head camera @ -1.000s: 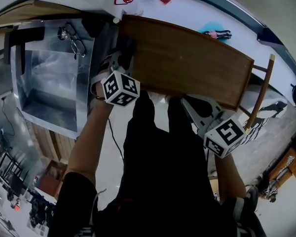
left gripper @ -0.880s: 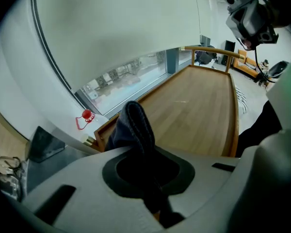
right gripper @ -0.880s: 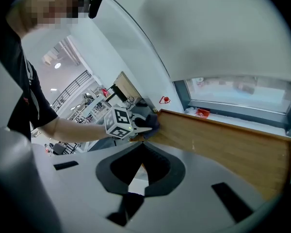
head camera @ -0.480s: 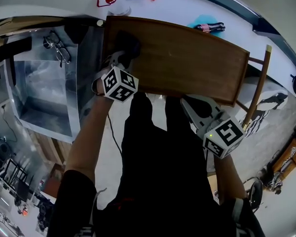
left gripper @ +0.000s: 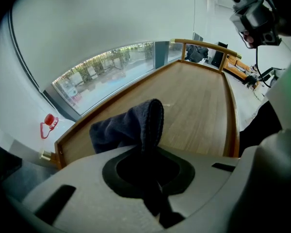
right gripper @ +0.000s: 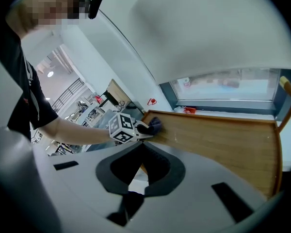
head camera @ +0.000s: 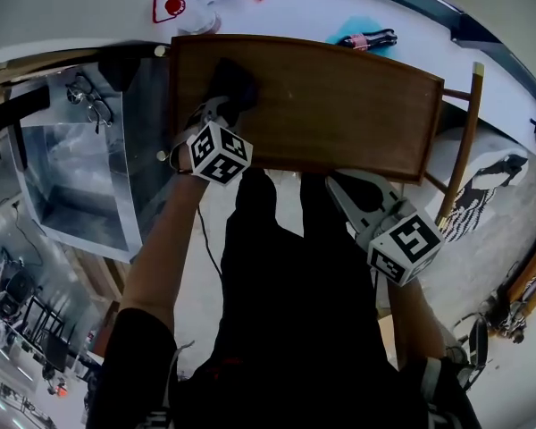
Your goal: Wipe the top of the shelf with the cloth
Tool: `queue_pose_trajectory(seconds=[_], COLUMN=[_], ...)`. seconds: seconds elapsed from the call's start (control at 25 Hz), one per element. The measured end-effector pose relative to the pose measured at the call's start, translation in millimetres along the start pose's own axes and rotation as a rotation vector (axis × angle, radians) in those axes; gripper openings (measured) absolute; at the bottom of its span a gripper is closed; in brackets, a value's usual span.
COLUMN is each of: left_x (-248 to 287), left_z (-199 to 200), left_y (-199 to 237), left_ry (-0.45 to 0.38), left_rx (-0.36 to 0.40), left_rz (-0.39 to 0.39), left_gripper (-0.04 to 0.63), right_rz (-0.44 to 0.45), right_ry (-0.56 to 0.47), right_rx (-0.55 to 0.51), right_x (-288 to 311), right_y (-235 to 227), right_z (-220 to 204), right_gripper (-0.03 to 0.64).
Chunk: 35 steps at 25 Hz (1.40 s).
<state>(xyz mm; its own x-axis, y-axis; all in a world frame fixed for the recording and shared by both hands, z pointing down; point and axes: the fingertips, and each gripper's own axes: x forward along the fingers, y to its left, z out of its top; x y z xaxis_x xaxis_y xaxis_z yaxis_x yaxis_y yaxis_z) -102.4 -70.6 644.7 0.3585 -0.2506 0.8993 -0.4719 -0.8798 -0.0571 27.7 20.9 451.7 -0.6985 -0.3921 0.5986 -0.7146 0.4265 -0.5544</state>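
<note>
Wooden shelf top (head camera: 339, 105) bears cloth (head camera: 230, 80) in left tool (head camera: 213, 116).

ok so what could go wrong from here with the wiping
1. The cloth is bunched in the left gripper, so only part of it may touch the shelf and patches could be missed.
2. It sits near the shelf's left end, where a stroke might catch the raised rim.
3. The right gripper, shut and empty, could bump the front edge.
</note>
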Motion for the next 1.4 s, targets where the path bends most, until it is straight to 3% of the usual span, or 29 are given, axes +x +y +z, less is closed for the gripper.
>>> queue_pose_trajectory(seconds=[0.72, 1.4], left_x=[40.3, 79.9], left_z=[83.0, 181.6], left_y=[-74.7, -175.8], left_ry=[-0.012, -0.030], left_rx=[0.110, 0.239], left_rz=[-0.094, -0.255], left_gripper=[0.035, 0.035], right_rz=[-0.077, -0.157], right_ry=[-0.089, -0.188], right_rx=[0.065, 0.163], right_x=[-76.9, -156.1], right_y=[-49.7, -104.0], right_z=[-25.4, -57.4], right_gripper=[0.005, 0.005])
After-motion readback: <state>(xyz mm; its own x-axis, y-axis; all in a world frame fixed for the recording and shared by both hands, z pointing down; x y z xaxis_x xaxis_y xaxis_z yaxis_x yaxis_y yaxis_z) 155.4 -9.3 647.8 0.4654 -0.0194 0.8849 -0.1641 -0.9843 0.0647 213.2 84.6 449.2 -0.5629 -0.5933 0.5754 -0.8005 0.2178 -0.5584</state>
